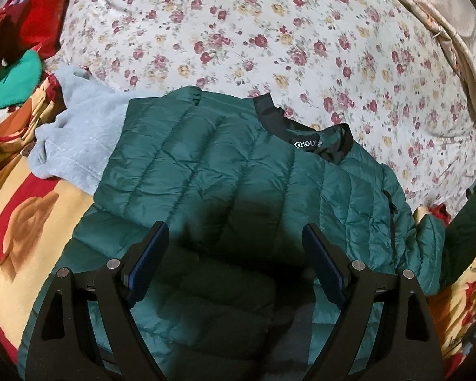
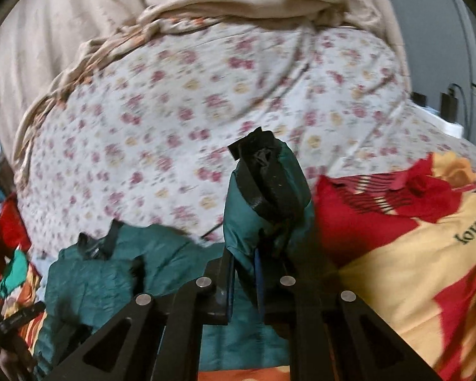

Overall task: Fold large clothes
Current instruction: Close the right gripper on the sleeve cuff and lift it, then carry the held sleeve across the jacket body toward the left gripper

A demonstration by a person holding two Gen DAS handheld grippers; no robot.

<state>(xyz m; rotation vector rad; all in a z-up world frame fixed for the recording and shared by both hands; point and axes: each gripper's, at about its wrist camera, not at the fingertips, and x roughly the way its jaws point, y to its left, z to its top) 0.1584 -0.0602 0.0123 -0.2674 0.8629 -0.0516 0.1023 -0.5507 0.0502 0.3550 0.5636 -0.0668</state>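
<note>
Wide-open left gripper (image 1: 234, 263) hovers over the quilted green jacket (image 1: 225, 171) lying on the bed's blanket (image 1: 31, 222), black collar (image 1: 320, 146) pointing toward the floral quilt (image 1: 269, 38), while the right gripper (image 2: 244, 285) clamps its sleeve (image 2: 266, 197) upright, hem cut off below.

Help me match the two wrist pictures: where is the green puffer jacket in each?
Left wrist: green puffer jacket fills centre and bottom, under the open left gripper.
Right wrist: lower left, its sleeve pinched in the right gripper.
Shared landmark: floral quilt behind.
</note>
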